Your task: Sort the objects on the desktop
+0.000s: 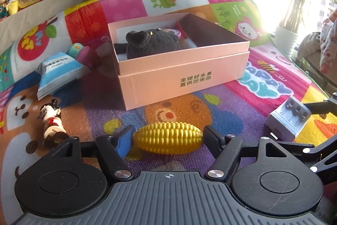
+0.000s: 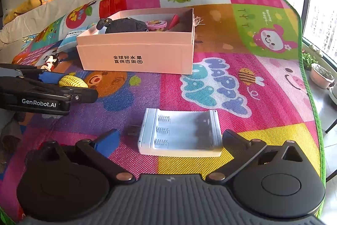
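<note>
One yellow plastic corn cob point(image 1: 167, 139) lies low in the frame's centre. One pink cardboard box point(image 1: 181, 75) sits mid-frame, holding one dark grey plush toy point(image 1: 151, 42). One white plastic battery charger point(image 2: 180, 133) is at lower centre. One small cartoon figurine point(image 1: 52, 123) stands at left. Two blue-and-white packets point(image 1: 60, 72) lie at centre left.

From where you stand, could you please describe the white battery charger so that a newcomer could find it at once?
Start at the pink box in the middle of the play mat, then come toward the near edge, onto the pink and yellow squares. The charger lies flat there, between the open fingers of the right gripper. It is the only white, hard-edged thing, with three empty battery slots.
</note>
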A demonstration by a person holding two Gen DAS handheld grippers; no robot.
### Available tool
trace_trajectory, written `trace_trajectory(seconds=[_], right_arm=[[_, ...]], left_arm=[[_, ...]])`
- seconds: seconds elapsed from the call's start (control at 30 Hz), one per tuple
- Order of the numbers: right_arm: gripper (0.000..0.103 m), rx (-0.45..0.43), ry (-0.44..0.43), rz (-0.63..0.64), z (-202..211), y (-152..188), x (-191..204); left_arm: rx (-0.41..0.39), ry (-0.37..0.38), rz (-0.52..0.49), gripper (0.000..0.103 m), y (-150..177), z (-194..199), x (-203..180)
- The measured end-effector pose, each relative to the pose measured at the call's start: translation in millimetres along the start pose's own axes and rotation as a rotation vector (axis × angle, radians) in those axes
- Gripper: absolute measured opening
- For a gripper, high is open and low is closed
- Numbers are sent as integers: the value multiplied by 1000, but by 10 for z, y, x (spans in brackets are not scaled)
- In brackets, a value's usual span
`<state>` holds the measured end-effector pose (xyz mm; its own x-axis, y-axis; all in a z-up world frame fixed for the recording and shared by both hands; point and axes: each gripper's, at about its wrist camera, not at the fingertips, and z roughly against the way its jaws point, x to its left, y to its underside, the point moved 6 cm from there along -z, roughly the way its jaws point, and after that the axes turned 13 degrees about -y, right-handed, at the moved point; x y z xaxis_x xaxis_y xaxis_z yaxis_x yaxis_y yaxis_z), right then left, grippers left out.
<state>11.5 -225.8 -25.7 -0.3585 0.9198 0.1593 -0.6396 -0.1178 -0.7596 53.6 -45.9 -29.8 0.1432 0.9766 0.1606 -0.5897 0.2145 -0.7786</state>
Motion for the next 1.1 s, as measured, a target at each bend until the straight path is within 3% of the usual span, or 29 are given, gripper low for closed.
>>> trace_trajectory(seconds=[0.4, 0.6, 0.73, 0.9, 1.1], right_arm=[[103, -3, -1, 3, 1, -5, 1], [91, -15, 5, 35, 33, -12, 50], [91, 1, -66, 9, 115, -44, 48], [90, -129, -65, 115, 576, -377, 95], [91, -340, -18, 230, 1050, -1212, 127]], left_arm=[[-3, 30, -20, 73, 188, 275, -39], [-8, 44, -33, 73, 279, 444, -42], [-30, 40, -36, 73, 271, 570, -1], [-141, 30, -6, 73, -85, 765, 106], [-355, -2, -11, 73, -917, 780, 61]])
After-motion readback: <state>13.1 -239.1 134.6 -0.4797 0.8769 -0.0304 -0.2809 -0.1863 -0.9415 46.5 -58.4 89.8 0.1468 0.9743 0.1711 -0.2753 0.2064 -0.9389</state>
